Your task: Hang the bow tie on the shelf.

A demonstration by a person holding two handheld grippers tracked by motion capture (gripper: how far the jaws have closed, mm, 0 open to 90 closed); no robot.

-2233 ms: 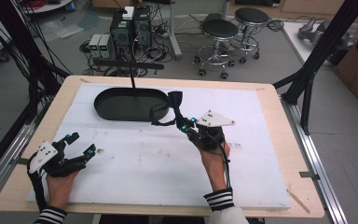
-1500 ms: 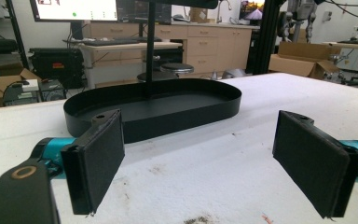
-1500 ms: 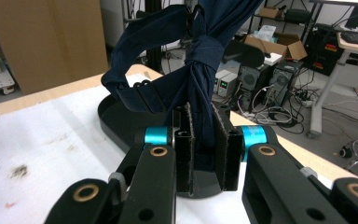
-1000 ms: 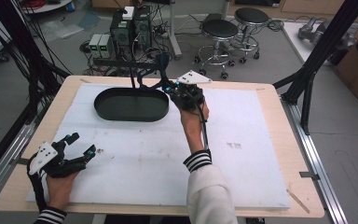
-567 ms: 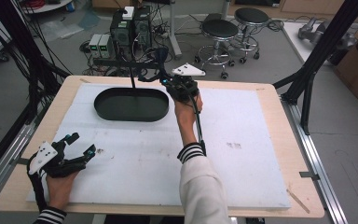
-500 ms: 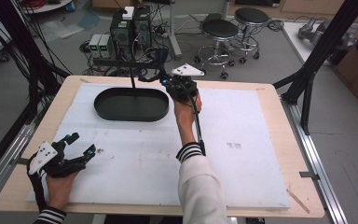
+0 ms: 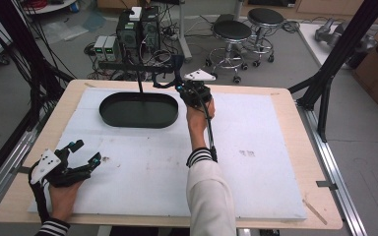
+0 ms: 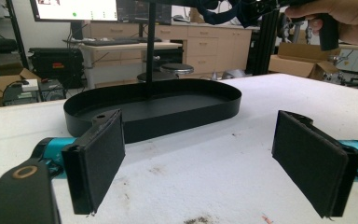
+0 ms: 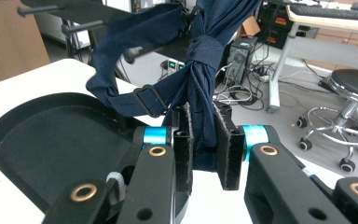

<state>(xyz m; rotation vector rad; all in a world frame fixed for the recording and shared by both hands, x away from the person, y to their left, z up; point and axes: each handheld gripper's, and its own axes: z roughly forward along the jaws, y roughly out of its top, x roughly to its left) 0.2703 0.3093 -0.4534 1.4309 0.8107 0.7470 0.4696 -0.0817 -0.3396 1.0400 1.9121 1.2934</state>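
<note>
Right tool [image 9: 204,156] pinches navy cloth [image 9: 205,70] above black tray [image 7: 139,109]; left tool [image 8: 214,161] gapes wide.

Bright, even indoor light with faint shadows; all 3 views look soft (slightly blurred).

No readable text, labels or numbers anywhere.

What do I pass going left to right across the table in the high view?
Left claw held open near the front-left corner → black oval metal tray → right claw shut on the dark navy fabric strap → bare white foam board covering the table.
</note>
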